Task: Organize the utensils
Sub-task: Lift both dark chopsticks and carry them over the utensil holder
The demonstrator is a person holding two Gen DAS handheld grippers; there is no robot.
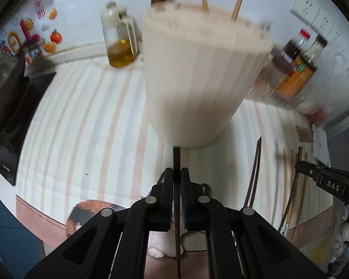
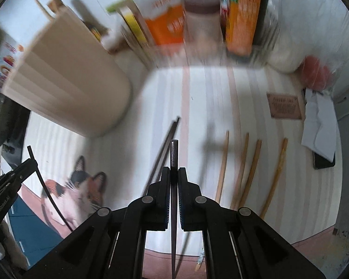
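My left gripper (image 1: 177, 174) is shut on a dark chopstick (image 1: 176, 160), whose end points at the base of the beige utensil holder (image 1: 197, 76) right in front. Two light chopsticks (image 1: 238, 0) stand in the holder. My right gripper (image 2: 174, 174) is shut on another dark chopstick (image 2: 174, 153) above the striped mat. Two dark chopsticks (image 2: 162, 148) lie on the mat just left of it, and several light wooden chopsticks (image 2: 246, 169) lie to the right. The holder (image 2: 67, 86) stands at the left in the right wrist view, where the left gripper (image 2: 23, 169) also shows.
An oil jar (image 1: 119, 41) and sauce bottles (image 1: 297, 69) stand behind the holder. Cartons and bottles (image 2: 239, 14) line the back wall. A black stove with a pan (image 1: 7, 97) is at the left. A cloth and a phone (image 2: 321, 139) lie at the right edge.
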